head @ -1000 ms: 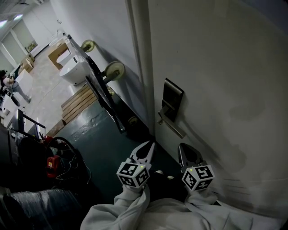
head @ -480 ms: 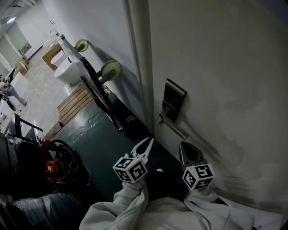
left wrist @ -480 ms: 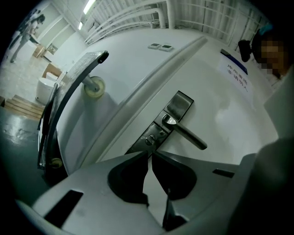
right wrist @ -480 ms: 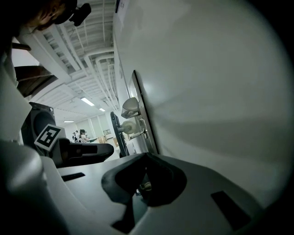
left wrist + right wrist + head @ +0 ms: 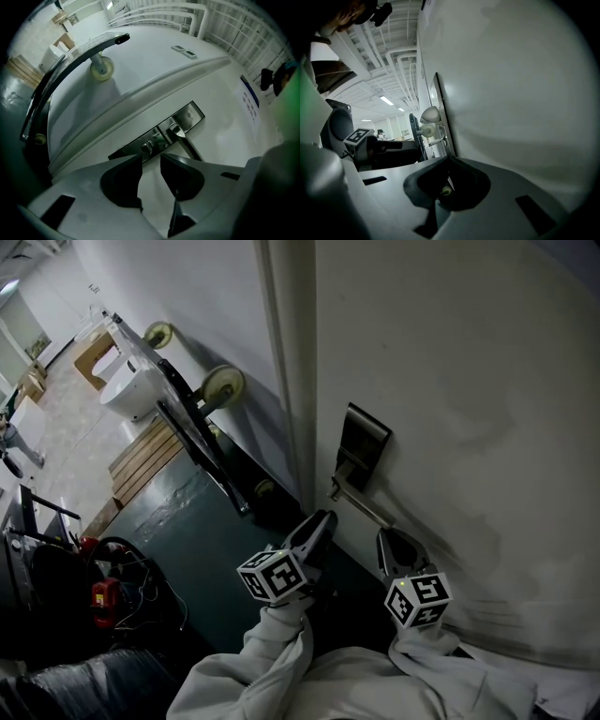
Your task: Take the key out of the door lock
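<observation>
I see a tipped-up trolley [image 5: 192, 444] with pale wheels [image 5: 222, 386] leaning on the white wall [image 5: 187, 296]. Under the trolley the floor [image 5: 197, 531] is dark green. Left of the trolley lie wooden boards [image 5: 145, 457], with a white toilet-like bowl [image 5: 127, 395] just behind them. Long lamps [image 5: 386, 100] glow on the ceiling.

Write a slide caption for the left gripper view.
Open left gripper aimed at the key in the lock plate, beside the lever handle; nothing between its jaws.
</observation>
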`<state>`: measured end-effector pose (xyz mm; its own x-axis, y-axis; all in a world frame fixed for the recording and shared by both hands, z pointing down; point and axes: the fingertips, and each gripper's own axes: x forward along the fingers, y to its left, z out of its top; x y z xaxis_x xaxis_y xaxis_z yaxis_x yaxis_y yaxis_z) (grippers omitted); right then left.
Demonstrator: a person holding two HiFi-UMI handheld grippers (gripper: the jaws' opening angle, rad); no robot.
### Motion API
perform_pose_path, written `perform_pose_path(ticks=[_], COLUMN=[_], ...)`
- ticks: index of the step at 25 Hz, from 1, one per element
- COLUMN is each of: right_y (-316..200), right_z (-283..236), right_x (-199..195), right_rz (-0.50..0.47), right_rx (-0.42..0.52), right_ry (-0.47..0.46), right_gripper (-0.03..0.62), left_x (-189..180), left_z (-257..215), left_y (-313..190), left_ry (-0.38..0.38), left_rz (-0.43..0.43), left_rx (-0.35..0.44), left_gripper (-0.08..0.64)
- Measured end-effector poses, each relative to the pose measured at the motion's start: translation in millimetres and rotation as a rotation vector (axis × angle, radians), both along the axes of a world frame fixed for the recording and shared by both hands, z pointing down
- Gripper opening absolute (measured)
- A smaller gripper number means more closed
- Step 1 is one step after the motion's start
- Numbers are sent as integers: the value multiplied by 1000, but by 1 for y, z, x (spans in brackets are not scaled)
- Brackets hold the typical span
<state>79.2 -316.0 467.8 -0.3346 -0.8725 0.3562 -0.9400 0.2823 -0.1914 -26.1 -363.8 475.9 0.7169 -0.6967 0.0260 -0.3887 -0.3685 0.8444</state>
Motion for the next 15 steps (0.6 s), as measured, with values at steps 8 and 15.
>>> perform_pose_path(ticks=[8, 15], right_y=[-2, -3], right_z=[2, 2], right_x=[0, 3], right_rz=[-13, -15], right_rx=[-6, -10], right_ry=[17, 21], right_gripper=[43, 43], left_x=[14, 18], left_z=[0, 0], left_y=[-23, -42], left_ry=[246, 265], left_rz=[1, -32], left_rx=[-123, -147], left_gripper=[120, 118])
